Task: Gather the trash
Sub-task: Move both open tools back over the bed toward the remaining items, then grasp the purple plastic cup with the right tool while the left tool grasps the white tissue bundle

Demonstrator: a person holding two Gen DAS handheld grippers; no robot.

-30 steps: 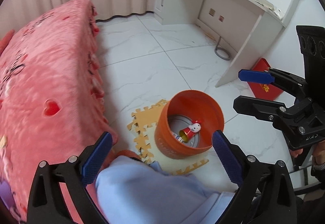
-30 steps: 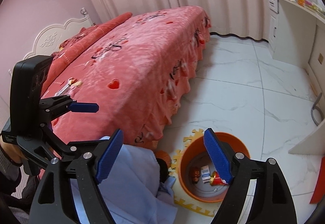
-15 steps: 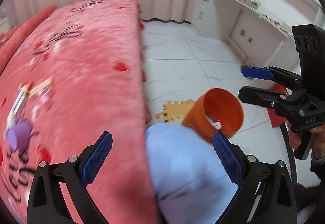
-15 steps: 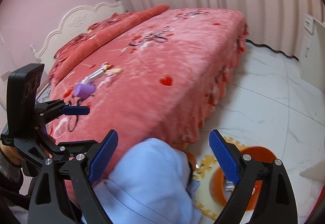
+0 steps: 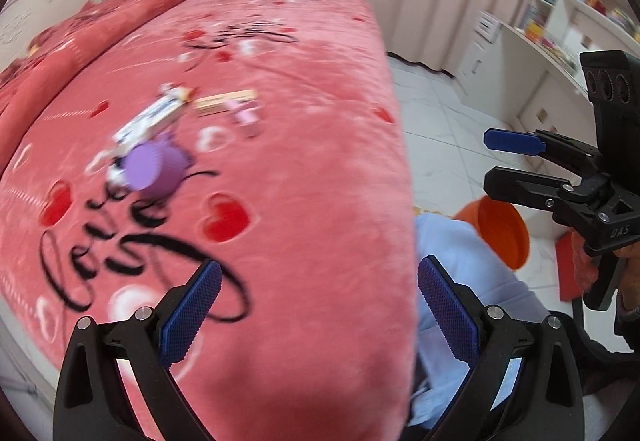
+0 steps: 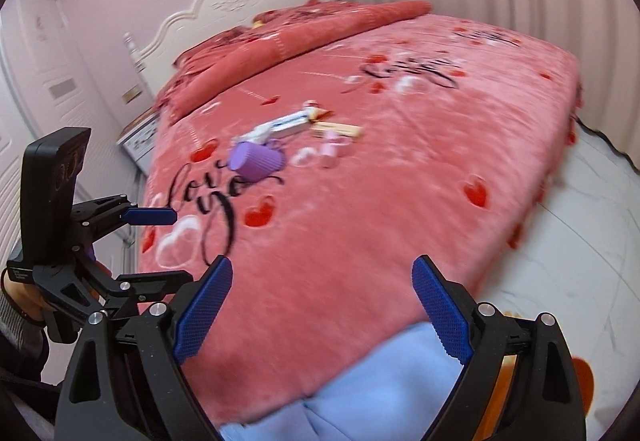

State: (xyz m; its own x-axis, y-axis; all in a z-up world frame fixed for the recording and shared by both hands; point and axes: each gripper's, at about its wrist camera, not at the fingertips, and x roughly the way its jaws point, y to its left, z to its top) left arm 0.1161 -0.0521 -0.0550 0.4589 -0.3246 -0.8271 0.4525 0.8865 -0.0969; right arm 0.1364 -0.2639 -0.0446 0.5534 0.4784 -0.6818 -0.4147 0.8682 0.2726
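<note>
Pink bedspread [image 6: 400,181] holds purple cup [image 6: 256,161], wrappers [image 6: 288,125].

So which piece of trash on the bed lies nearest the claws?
The ribbed purple cup, tipped on its side; the white wrapper, tan box and pink bottle lie beyond it.

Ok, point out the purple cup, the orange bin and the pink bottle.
purple cup [image 6: 256,160]: right wrist view, on its ribbed side.
orange bin [image 5: 502,231]: left wrist view, on its inner wall.
pink bottle [image 6: 330,151]: right wrist view, on its blurred body.
</note>
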